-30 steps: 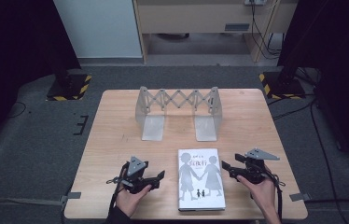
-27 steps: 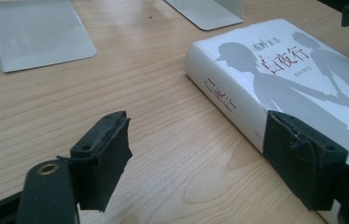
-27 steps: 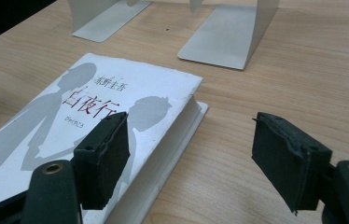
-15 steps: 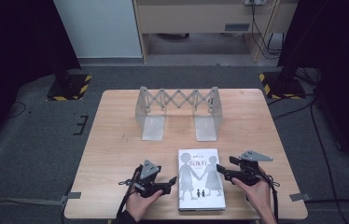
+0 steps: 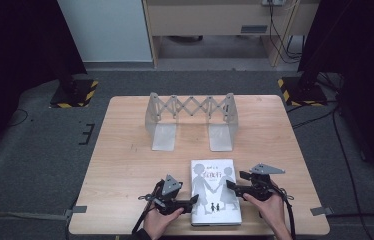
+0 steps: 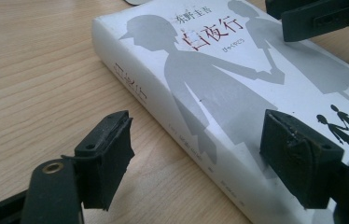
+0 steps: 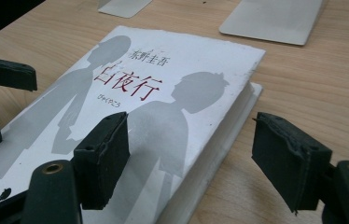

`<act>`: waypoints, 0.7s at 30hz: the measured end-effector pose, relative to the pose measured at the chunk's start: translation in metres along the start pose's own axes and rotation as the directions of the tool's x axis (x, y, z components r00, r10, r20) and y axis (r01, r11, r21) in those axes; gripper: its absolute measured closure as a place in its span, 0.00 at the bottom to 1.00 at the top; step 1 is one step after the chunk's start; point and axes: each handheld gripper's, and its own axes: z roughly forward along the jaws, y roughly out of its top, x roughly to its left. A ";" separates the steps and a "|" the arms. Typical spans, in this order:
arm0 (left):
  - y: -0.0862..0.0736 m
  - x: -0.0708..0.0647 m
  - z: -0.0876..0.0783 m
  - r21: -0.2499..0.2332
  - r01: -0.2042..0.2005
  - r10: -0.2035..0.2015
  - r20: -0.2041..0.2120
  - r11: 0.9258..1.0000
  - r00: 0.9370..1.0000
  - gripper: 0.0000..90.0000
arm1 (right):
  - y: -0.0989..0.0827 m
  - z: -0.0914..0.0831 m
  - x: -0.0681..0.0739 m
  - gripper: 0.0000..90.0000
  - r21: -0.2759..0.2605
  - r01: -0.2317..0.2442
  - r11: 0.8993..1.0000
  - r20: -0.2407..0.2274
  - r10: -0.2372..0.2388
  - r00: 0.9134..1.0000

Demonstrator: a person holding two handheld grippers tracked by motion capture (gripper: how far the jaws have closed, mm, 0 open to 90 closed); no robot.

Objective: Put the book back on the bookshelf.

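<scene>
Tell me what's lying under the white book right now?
The book lies flat on the bare wooden table. Nothing sticks out around its edges. Whatever its cover hides underneath cannot be seen.

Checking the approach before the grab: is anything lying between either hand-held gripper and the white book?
Nothing visible. The left hand-held gripper and right hand-held gripper flank the white book, jaws open, one jaw of each already over the cover, with bare wooden table around.
</scene>
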 end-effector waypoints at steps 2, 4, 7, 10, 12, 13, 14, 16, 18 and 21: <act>0.000 0.000 0.001 -0.002 -0.001 0.001 0.002 1.000 1.000 0.26 | -0.001 0.002 0.001 0.31 -0.006 -0.010 1.000 -0.011 0.009 1.000; 0.000 -0.001 0.002 -0.007 0.002 -0.002 0.006 1.000 1.000 0.26 | -0.002 0.004 0.002 0.31 -0.001 -0.024 1.000 -0.021 0.024 0.999; 0.000 -0.001 0.005 -0.005 0.011 -0.011 0.022 1.000 1.000 0.25 | -0.003 0.006 0.002 0.31 -0.002 -0.027 1.000 -0.030 0.027 0.999; 0.001 -0.001 0.007 -0.008 0.005 -0.005 0.029 1.000 1.000 0.24 | -0.004 0.008 0.003 0.30 -0.010 -0.038 0.999 -0.036 0.037 0.999; 0.001 -0.001 0.007 -0.009 0.007 -0.007 0.033 1.000 0.999 0.24 | -0.004 0.009 0.003 0.30 -0.014 -0.036 0.999 -0.040 0.035 0.999; 0.001 -0.001 0.008 -0.010 0.007 -0.006 0.037 1.000 0.999 0.24 | -0.004 0.009 0.004 0.30 -0.014 -0.046 0.999 -0.042 0.046 0.998; 0.001 0.000 0.008 -0.008 0.001 -0.001 0.039 1.000 0.999 0.24 | -0.005 0.010 0.004 0.30 -0.013 -0.047 0.999 -0.043 0.046 0.998; 0.002 0.000 0.010 -0.012 -0.002 0.003 0.044 1.000 0.999 0.24 | -0.005 0.011 0.004 0.30 -0.018 -0.044 0.999 -0.048 0.043 0.998; 0.001 -0.001 0.011 -0.020 -0.004 0.005 0.045 1.000 0.999 0.23 | -0.005 0.013 0.005 0.29 -0.019 -0.053 0.998 -0.053 0.051 0.997; 0.001 -0.003 0.014 -0.030 -0.007 0.008 0.053 1.000 0.999 0.23 | -0.005 0.016 0.006 0.28 -0.028 -0.053 0.998 -0.059 0.052 0.997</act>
